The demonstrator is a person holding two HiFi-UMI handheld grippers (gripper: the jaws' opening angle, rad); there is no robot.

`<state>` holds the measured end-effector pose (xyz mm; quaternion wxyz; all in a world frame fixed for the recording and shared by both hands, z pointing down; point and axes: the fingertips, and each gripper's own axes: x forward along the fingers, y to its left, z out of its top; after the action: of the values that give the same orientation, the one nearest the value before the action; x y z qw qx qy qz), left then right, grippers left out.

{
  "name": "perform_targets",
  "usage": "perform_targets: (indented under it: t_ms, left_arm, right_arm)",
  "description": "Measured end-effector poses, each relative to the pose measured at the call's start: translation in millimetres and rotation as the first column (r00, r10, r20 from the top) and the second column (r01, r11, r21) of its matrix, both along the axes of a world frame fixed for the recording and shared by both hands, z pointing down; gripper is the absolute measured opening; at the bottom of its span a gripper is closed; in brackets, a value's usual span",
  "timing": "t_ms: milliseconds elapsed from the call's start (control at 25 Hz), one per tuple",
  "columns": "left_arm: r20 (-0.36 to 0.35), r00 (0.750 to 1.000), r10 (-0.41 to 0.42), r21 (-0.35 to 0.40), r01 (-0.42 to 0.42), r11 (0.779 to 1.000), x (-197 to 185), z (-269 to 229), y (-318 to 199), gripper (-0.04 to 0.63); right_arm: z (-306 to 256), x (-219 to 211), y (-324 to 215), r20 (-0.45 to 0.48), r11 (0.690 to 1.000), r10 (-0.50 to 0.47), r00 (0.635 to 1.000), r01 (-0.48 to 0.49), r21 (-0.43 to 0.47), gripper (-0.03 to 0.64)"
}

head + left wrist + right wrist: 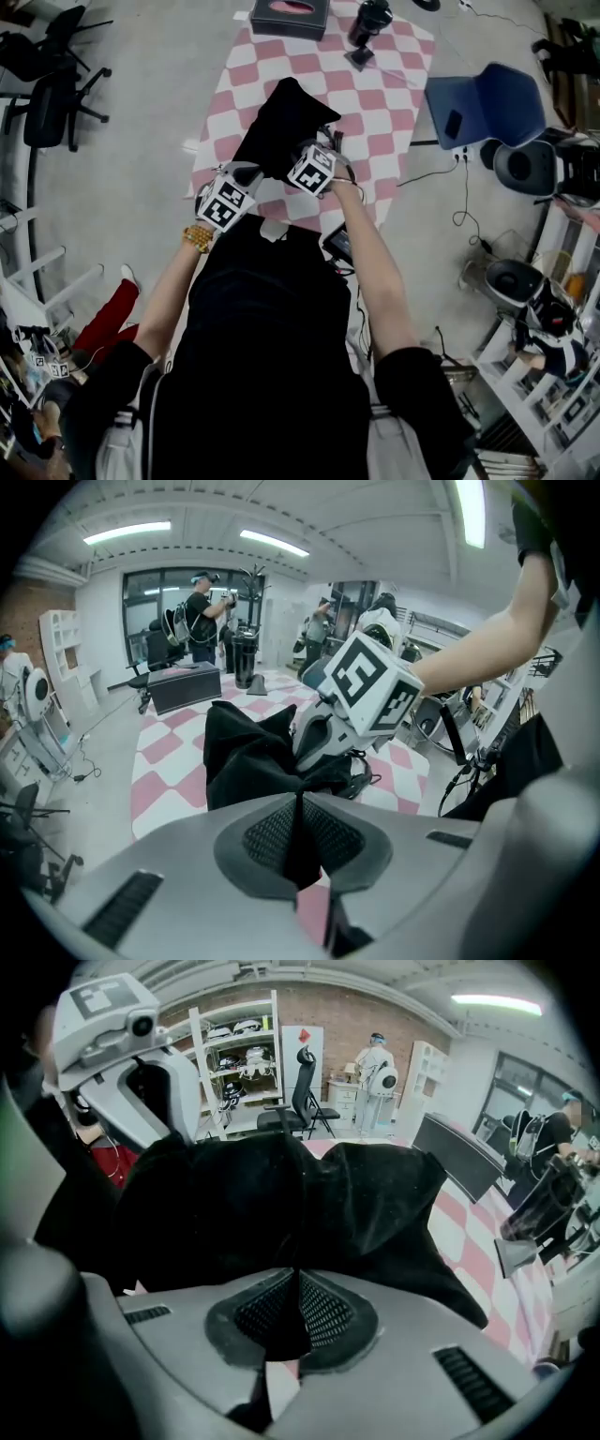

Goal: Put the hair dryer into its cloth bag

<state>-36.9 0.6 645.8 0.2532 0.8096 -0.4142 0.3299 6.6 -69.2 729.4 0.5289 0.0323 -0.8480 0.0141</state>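
"Above the checked cloth point(394, 94) the bag point(281, 122) hangs clear, carried by both grippers," the first inspector notes. "The left gripper point(300, 846) is clamped on a fold of the black fabric, with the pinch running straight up between its pads. The right gripper point(298, 1321) is pinched on the same bag, close beside the left."

"And the dryer?" asks the second.

"Not confirmed. The bag looks bulky, so the dryer may already be inside. A dark object point(367, 23) stands at the far end of the cloth, well apart, and it cannot be identified. A looped cord point(373, 778) shows beside the right gripper in the left gripper view, but whether it is a drawstring or a cable cannot be told."

"What does the step call for?"

"In his judgement, control of the mouth. Both grips sit near each other on gathered fabric, so the opening is likely bunched shut. If the dryer is to go in, each gripper should hold one layer of the rim and the two should spread apart so the mouth gapes. If the dryer is inside, the grips should stay high on the rim with the weight hanging below."

"Risks?"

"Thin cloth may slip from the pads under load, and a pinch through both layers would seal the opening."
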Motion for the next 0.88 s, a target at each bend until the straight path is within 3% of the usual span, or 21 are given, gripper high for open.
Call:
perform_targets:
  t_ms: [200, 440, 600, 760, 880]
  left_arm:
    - [-0.006, 0.999, 0.036, -0.007, -0.036, 0.999, 1.8, 4.2, -2.0, 0.028]
    - [-0.016, 0.99, 0.141, -0.002, -0.141, 0.99, -4.6, 1.7, 23.8, 0.028]
    - [-0.007, 0.985, 0.173, -0.016, -0.173, 0.985, -11.5, 5.4, 34.2, 0.028]
    - [-0.014, 0.986, 0.167, -0.052, -0.167, 0.985, -2.2, 12.0, 32.4, 0.028]
    - [-0.006, 0.987, 0.163, -0.064, -0.163, 0.985, 0.3, 13.8, 28.7, 0.026]
  right_arm:
    - [-17.0, 6.0, 21.5, 0.022, 1.0, -0.021, 1.0, 0.021, 0.003, 0.028]
    - [-22.0, 16.9, 23.4, 0.06, 0.999, 0.008, 0.998, -0.011, 0.054, 0.034]
    - [-49.2, 29.0, 37.6, 0.09, 0.997, -0.022, 0.996, 0.014, 0.078, 0.177]
    - [-71.2, 46.0, 42.8, 0.079, 0.986, 0.023, 0.997, -0.035, 0.161, 0.196]
    - [-68.2, 59.6, 56.2, 0.017, 0.992, 0.051, 0.999, -0.053, 0.111, 0.196]
